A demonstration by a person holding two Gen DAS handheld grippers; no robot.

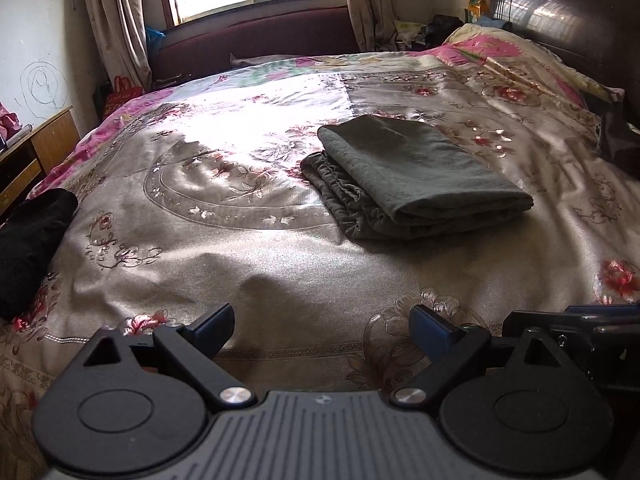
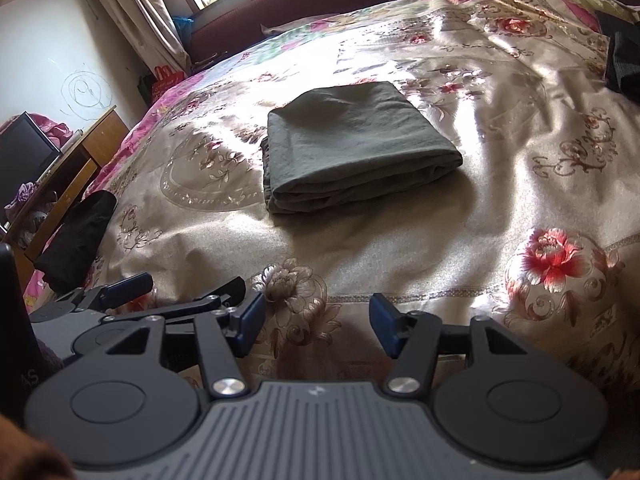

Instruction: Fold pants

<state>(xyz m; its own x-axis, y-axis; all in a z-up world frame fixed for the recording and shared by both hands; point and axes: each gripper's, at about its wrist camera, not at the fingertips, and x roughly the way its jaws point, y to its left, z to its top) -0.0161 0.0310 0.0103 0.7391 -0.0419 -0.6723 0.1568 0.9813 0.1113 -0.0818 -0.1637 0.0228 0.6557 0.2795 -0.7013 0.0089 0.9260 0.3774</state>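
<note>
The grey-green pants (image 1: 412,178) lie folded into a compact rectangle on the floral bedspread (image 1: 240,256), ahead and to the right in the left wrist view. They also show in the right wrist view (image 2: 352,144), straight ahead. My left gripper (image 1: 322,330) is open and empty, held above the near part of the bed, well short of the pants. My right gripper (image 2: 316,322) is open and empty too, also short of the pants. The left gripper shows in the right wrist view (image 2: 188,292) at the lower left.
A black garment (image 1: 30,244) lies at the bed's left edge, also in the right wrist view (image 2: 76,236). A dark garment (image 2: 622,64) lies at the far right. A wooden desk (image 1: 36,148) stands left of the bed, the headboard (image 1: 560,4) far right.
</note>
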